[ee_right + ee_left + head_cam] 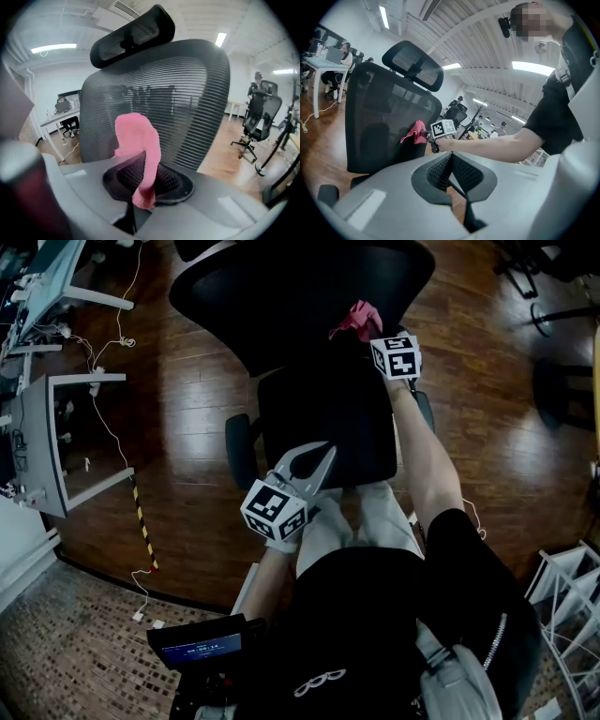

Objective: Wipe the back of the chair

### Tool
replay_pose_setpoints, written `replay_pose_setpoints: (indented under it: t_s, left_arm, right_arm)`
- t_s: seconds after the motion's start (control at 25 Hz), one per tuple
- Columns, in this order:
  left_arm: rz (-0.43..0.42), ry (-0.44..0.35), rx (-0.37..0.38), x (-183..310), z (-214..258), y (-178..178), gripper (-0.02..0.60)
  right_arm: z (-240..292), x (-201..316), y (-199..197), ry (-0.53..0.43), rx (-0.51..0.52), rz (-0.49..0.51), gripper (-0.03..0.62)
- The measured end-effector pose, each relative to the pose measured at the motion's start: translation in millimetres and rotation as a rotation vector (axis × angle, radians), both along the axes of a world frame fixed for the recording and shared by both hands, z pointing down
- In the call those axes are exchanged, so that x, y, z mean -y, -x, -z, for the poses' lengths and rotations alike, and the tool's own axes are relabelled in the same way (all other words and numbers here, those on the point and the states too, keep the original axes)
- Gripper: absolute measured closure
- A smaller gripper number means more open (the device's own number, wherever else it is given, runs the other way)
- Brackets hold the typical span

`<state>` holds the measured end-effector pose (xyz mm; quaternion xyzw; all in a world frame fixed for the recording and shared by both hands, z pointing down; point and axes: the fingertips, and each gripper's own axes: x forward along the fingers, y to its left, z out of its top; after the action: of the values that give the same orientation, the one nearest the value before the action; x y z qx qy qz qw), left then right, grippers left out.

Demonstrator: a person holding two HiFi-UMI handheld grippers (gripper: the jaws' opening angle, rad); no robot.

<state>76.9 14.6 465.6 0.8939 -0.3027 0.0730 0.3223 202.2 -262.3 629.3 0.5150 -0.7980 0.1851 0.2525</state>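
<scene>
cloth [356, 320] against chair back [300, 296], right gripper [371, 332] behind it, left gripper [319, 457] near seat [328, 418]

Pink cloth [138, 140] in gripper [143, 179], chair [192, 93] behind

The top of the chair [300, 296] runs off the edge of the head view. The person's legs [384, 517] hide the front of its seat. There, the right hand-held gripper [373, 334] has its jaws tucked under its cube and the pink cloth [354, 320].

In the left gripper view, the left hand-held gripper [451, 161] hides the chair's base. The people [460, 100] far back are too small to make out.
</scene>
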Motion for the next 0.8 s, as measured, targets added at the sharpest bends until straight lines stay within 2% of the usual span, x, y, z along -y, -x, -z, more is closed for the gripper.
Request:
replay_pose_setpoints:
  t_s: [0.2,0.4,0.48,0.6,0.8]
  left_arm:
    - [-0.023,0.002,-0.002,-6,-1,-22,0.591]
    - [-0.025,0.004,-0.003,-11,-1,-25,0.591]
    - [-0.018,0.005,-0.004,-13,-2,-21,0.591]
    - [-0.004,0.007,-0.006,-14,-3,-14,0.591]
    - [0.026,0.005,-0.011,-15,-1,5,0.591]
  right_arm:
    - [-3,-7,-66,0.009,-0.038,-0.100,0.553]
    - [-11,-21,-127,0.038,-0.046,-0.305,0.553]
    - [-14,-26,-139,0.051,-0.050,-0.352,0.553]
    - [-20,-27,-128,0.068,-0.062,-0.335,0.553]
    - [-20,-16,-58,0.053,-0.077,-0.208,0.554]
